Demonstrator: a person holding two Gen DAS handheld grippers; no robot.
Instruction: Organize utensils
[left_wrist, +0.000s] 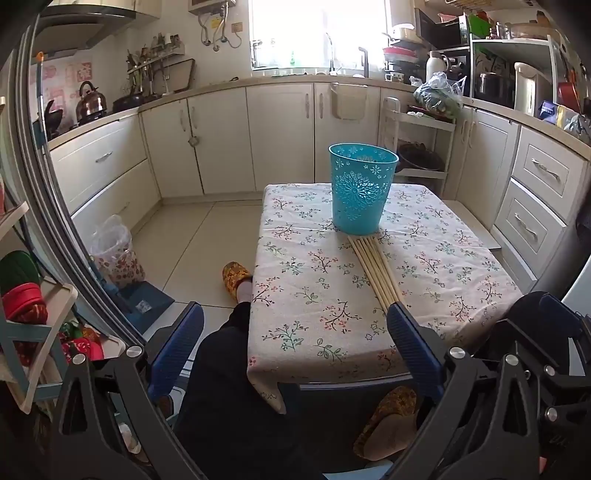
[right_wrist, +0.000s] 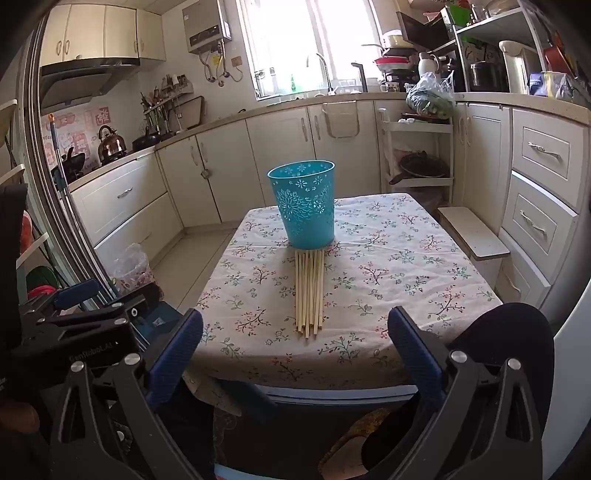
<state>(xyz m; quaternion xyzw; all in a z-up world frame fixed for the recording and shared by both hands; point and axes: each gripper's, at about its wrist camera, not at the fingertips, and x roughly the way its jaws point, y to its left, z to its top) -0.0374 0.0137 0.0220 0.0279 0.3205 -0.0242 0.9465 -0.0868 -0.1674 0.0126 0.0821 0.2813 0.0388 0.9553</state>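
Several pale wooden chopsticks (left_wrist: 375, 269) (right_wrist: 309, 295) lie side by side on the floral tablecloth, their far ends touching the foot of an upright teal perforated cup (left_wrist: 361, 188) (right_wrist: 304, 203). My left gripper (left_wrist: 295, 328) hangs open off the table's near left edge, its right finger close to the chopsticks' near ends. In front of the table's near edge my right gripper (right_wrist: 295, 332) stands open, short of the chopsticks. Nothing is between either pair of fingers. The left gripper's body also shows at the left of the right wrist view.
The small table (left_wrist: 461, 251) (right_wrist: 406, 258) stands in a kitchen with cream cabinets all round. A person's leg and patterned slipper (left_wrist: 236, 278) are beside its left edge. A low white stool (right_wrist: 472, 236) stands to the right, and a bagged bin (left_wrist: 114, 254) is on the floor left.
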